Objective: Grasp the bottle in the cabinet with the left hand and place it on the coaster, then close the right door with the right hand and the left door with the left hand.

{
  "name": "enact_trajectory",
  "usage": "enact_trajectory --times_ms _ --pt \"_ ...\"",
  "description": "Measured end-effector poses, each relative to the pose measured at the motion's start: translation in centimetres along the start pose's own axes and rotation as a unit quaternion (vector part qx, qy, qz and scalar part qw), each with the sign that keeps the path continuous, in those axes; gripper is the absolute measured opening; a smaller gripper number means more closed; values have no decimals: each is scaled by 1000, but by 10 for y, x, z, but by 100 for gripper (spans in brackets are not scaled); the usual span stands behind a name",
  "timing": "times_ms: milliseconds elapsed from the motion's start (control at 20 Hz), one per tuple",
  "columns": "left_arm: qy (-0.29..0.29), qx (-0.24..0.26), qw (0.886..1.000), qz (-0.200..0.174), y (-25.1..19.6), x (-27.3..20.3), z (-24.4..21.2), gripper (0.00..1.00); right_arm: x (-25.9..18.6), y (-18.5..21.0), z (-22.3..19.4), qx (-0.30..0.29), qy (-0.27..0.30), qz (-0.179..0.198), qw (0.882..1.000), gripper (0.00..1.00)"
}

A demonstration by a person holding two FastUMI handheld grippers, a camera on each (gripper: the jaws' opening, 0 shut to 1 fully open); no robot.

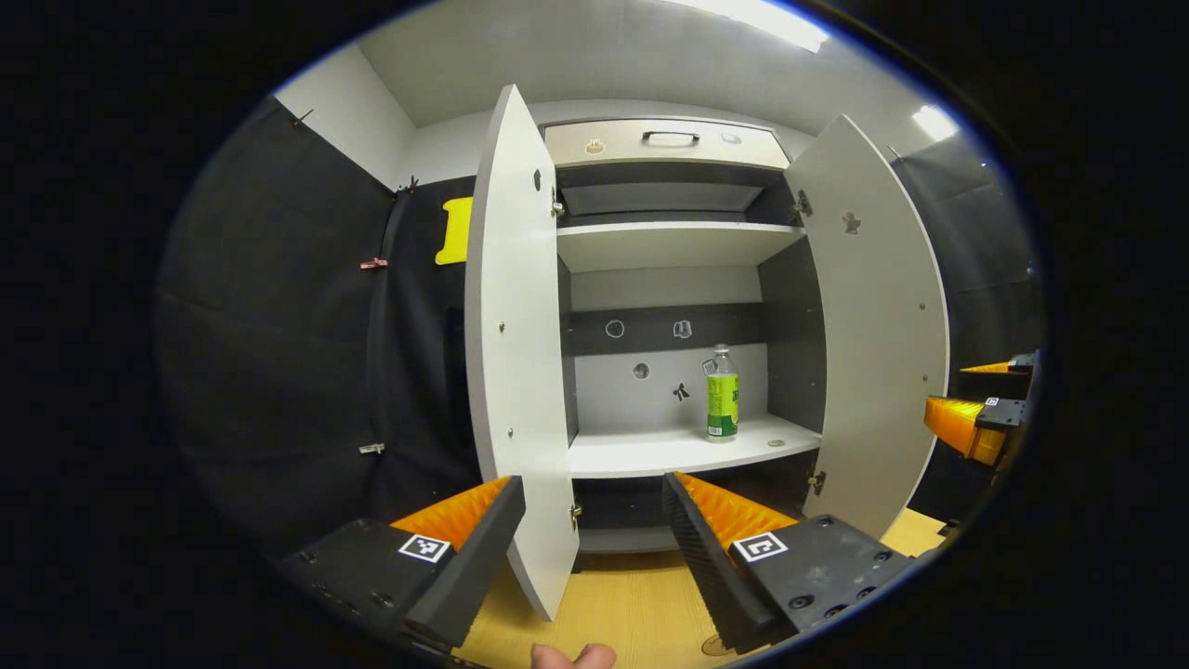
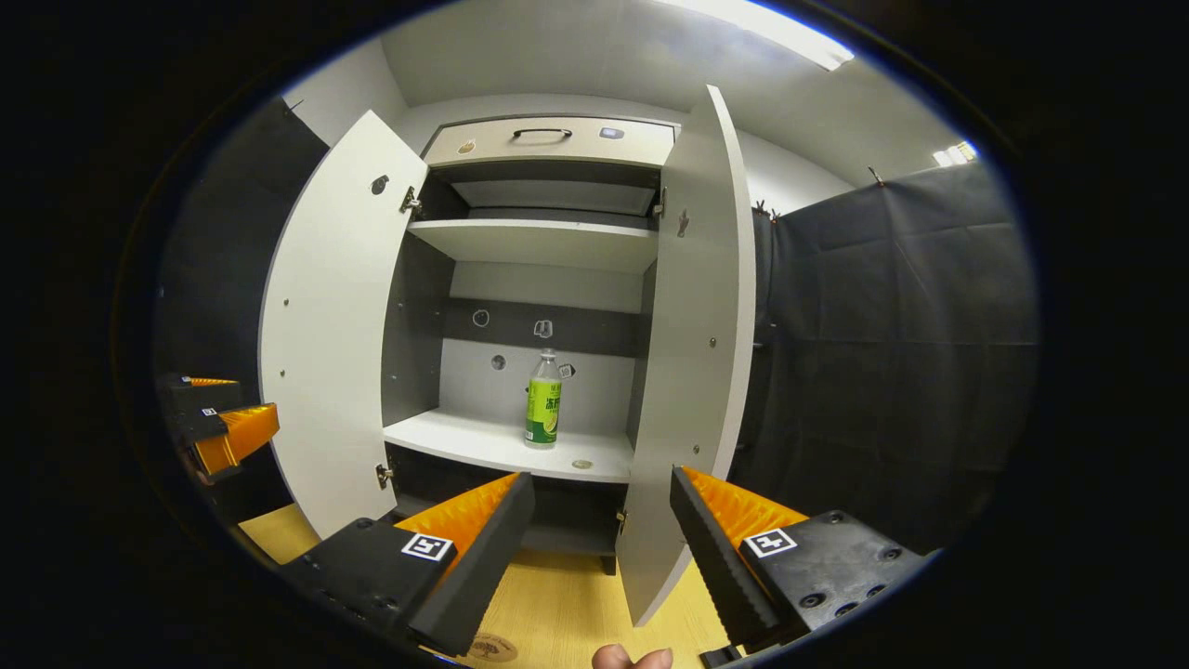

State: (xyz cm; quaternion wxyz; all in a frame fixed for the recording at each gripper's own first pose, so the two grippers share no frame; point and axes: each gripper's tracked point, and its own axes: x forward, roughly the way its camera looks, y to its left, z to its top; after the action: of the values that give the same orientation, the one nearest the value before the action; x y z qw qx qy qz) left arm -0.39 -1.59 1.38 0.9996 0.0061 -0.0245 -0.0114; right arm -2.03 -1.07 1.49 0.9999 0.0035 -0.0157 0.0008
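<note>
Two doors of the cabinet stand wide open, and the bottle is upright on the lower shelf, toward the right side of it and near the back wall. Its long axis is vertical, with the cap on top. In the left gripper view, the left hand-held gripper is released, its fingers spread wide with nothing between them, and it is well apart from the cabinet, in front of it. From this hand-held gripper the bottle lies ahead, higher and somewhat to the right, and the left door stands edge-on just in front of its fingers. So, as I judge, the reach must pass to the right of this door and go into the opening. The right hand-held gripper is released too and holds nothing; in its view the bottle is almost straight ahead, and the right door stands before its right finger. Which hand is nearer I cannot say surely; both seem at a similar distance. A round coaster seems to lie on the wooden surface below, but it is partly cut off. The grasp is not yet begun.
</note>
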Motion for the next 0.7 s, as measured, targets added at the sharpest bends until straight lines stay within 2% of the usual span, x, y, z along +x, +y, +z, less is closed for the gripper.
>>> enact_trajectory --times_ms 300,500,700 --pt "-10 -4 999 -37 -49 41 2 95 -10 -19 7 5 -2 -2 1000 98" --pt "-10 -16 997 -75 -102 93 0 94 -18 -41 6 6 3 -4 1000 98" --pt "-11 -34 995 -91 -145 159 6 94 -18 -66 -6 4 17 -14 1000 98"
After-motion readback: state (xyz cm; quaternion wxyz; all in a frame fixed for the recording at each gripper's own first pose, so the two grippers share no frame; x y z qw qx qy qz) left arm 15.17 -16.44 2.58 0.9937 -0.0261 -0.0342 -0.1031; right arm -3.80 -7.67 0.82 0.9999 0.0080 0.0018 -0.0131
